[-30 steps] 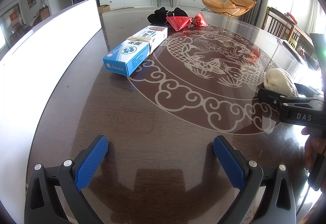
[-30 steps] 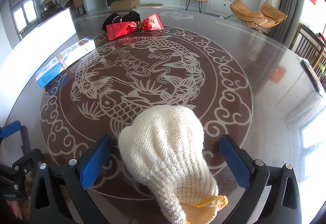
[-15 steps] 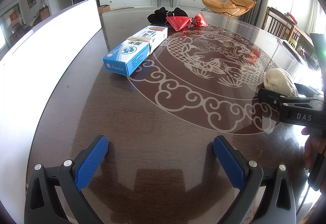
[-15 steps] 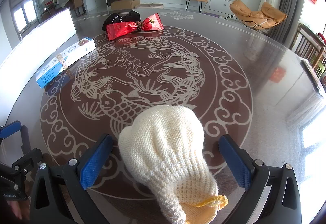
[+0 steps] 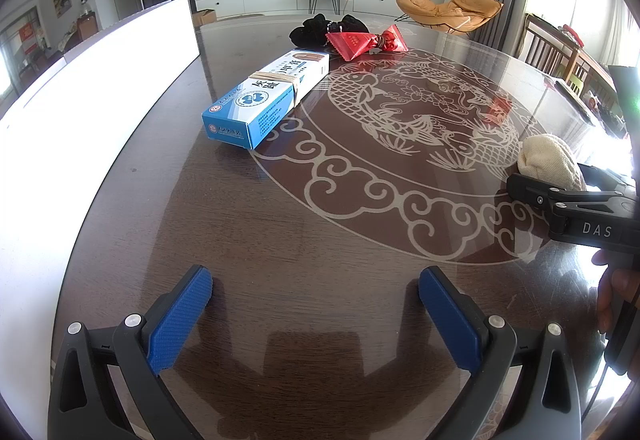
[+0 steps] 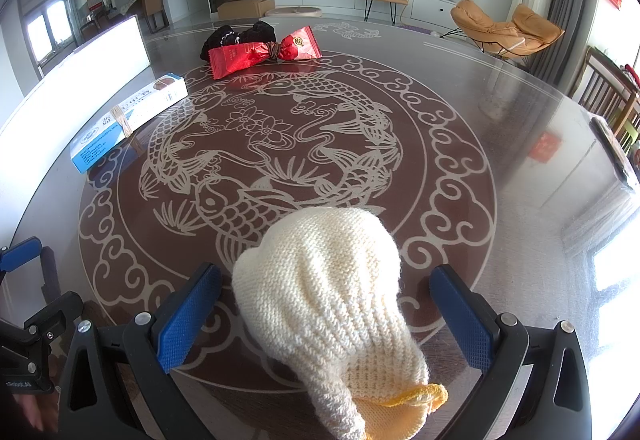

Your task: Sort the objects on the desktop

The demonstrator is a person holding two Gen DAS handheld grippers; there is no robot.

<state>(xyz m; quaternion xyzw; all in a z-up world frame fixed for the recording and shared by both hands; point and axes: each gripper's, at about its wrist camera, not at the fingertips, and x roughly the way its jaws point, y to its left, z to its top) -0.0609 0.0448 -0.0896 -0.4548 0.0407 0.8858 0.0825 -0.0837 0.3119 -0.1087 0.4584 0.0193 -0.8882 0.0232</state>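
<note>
- Your right gripper [image 6: 326, 314] has its jaws spread wide, one on each side of the cream knitted glove [image 6: 332, 304]; neither blue pad [image 6: 188, 316] touches the knit.
- The glove lies on the table [image 6: 500, 144] with its yellow-edged cuff at 6 o'clock and its rounded end at 12 o'clock.
- Your left gripper [image 5: 316, 320] is also spread apart over bare table surface, with nothing between its pads.
- In the left wrist view, the right gripper and glove sit at 3 o'clock.
- The blue and white box [image 5: 270, 98], bound with a rubber band, lies at 11 o'clock of the left gripper, well apart from it.
- The red wrapped packet [image 6: 264, 52] lies at 11 o'clock of the right gripper, far across the table, touching the black cloth bundle [image 6: 240, 36] behind it.
- A white board [image 5: 80, 112] runs along the table's 9 o'clock edge.
</note>
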